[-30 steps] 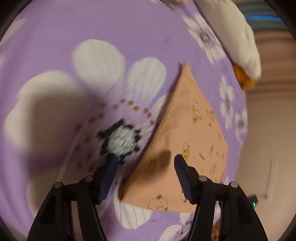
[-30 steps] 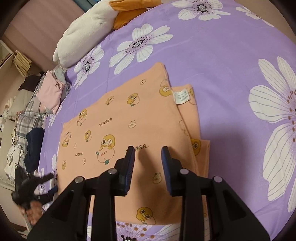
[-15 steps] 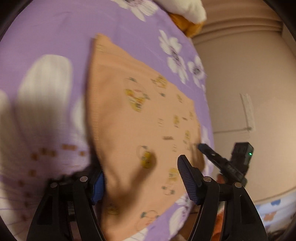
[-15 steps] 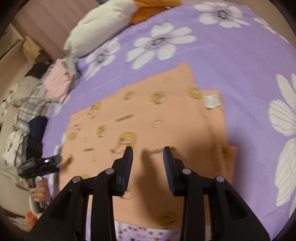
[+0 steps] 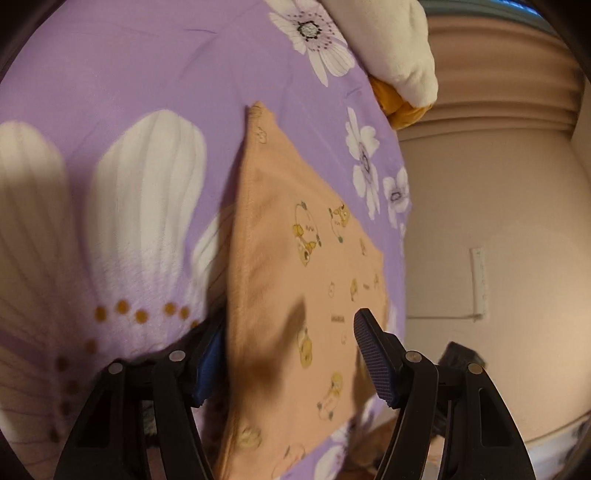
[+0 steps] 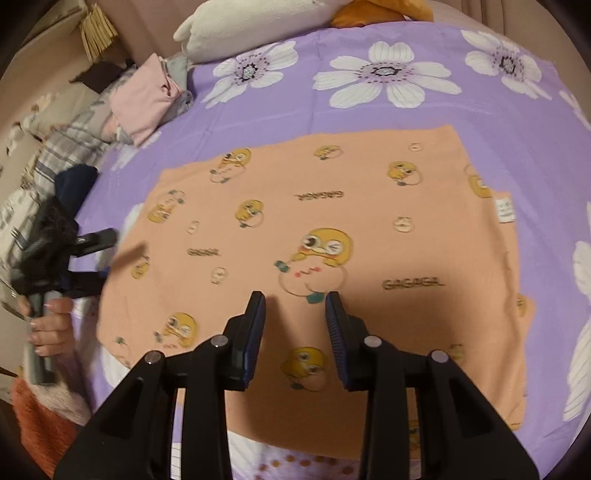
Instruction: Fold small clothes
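Observation:
An orange garment (image 6: 332, 236) printed with yellow chicks lies flat on the purple flowered bed sheet (image 6: 369, 110), folded over on itself, with a white label at its right edge. My right gripper (image 6: 295, 310) is open and empty, just above the garment's near half. My left gripper (image 5: 288, 350) is open astride the garment's (image 5: 295, 295) left edge, one finger under the cloth, one above. It also shows in the right wrist view (image 6: 85, 258), at the garment's left edge, held in a hand.
A white and orange plush toy (image 6: 258, 22) lies at the bed's far end. A pile of folded clothes (image 6: 144, 99), pink on top, sits at the far left, with plaid bedding (image 6: 62, 147) beside it. A wall (image 5: 498, 258) borders the bed.
The left gripper has swung and slid to the garment's left edge, one finger now under the cloth. The right gripper has drawn back and turned to face the garment squarely.

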Demonstrator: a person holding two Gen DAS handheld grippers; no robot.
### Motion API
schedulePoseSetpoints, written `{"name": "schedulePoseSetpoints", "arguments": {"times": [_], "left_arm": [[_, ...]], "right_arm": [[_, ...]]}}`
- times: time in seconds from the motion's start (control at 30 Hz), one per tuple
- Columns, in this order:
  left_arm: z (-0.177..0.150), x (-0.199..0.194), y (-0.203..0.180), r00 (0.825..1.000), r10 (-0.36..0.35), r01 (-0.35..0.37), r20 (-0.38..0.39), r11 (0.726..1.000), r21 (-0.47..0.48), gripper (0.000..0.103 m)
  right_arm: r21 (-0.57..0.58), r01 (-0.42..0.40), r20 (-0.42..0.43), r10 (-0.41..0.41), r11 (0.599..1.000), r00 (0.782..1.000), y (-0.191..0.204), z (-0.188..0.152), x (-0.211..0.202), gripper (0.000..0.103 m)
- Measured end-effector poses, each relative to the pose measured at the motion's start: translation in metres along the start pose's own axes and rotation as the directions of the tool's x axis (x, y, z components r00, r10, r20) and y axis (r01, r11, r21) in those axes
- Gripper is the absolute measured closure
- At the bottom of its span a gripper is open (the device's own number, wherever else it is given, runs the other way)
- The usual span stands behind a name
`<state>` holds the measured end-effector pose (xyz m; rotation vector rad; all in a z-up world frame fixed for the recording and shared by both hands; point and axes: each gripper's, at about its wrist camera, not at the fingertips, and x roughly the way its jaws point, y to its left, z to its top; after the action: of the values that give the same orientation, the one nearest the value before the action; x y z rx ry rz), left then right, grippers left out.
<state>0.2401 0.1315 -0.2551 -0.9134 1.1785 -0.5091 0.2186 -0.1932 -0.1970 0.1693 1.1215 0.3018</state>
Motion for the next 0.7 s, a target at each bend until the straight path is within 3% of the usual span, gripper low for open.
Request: {"name": "schedulePoseSetpoints", "arguments": {"times": [0.07,0.13,0.2,0.27,0.33,0.4,0.47,0.57,0.6,0.7], "left_arm": [[-0.006,0.017,-0.022,0.999,0.037,-0.034,-0.028,0.994,0.105,0.035],[-0.012,0.051,-0.041,0.990,0.054,-0.028,-0.127,0.980,0.196,0.036],[-0.018,0.065,-0.059,0.984,0.131,-0.093,-0.123,0.956,0.278,0.036],[-0.015,0.065,-0.059,0.985,0.135,-0.102,-0.111,0.960,0.261,0.051],[-0.009,0.052,-0.034,0.987,0.136,-0.123,-0.085,0.982,0.141,0.081],[-0.004,0.046,-0.019,0.991,0.119,-0.116,-0.070,0.992,0.042,0.084],[-0.007,0.045,-0.029,0.984,0.175,-0.173,-0.036,0.983,0.060,0.084],[-0.019,0.048,-0.057,0.932,0.360,-0.361,0.039,0.919,0.160,0.088],[-0.023,0.049,-0.066,0.919,0.391,-0.394,0.054,0.904,0.165,0.089],[-0.029,0.052,-0.082,0.936,0.348,-0.351,0.052,0.920,0.173,0.089]], "right_arm": [[0.035,-0.084,-0.010,0.084,0.996,0.996,0.001,0.001,0.003,0.074],[0.047,-0.155,-0.014,0.156,0.987,0.988,0.005,0.001,0.006,0.089],[0.064,-0.205,-0.022,0.207,0.977,0.978,0.008,-0.001,0.010,0.093],[0.093,-0.221,-0.041,0.226,0.971,0.973,0.007,-0.004,0.017,0.093],[0.125,-0.189,-0.068,0.198,0.974,0.978,0.003,-0.006,0.023,0.099],[0.150,-0.181,-0.089,0.196,0.972,0.977,0.001,-0.007,0.026,0.100],[0.184,-0.192,-0.090,0.210,0.964,0.973,-0.002,-0.006,0.026,0.100],[0.250,-0.209,-0.089,0.237,0.946,0.967,-0.008,-0.007,0.025,0.100],[0.254,-0.216,-0.086,0.245,0.943,0.966,-0.010,-0.008,0.024,0.100],[0.201,-0.165,-0.098,0.188,0.965,0.977,-0.008,-0.010,0.028,0.103]]}}
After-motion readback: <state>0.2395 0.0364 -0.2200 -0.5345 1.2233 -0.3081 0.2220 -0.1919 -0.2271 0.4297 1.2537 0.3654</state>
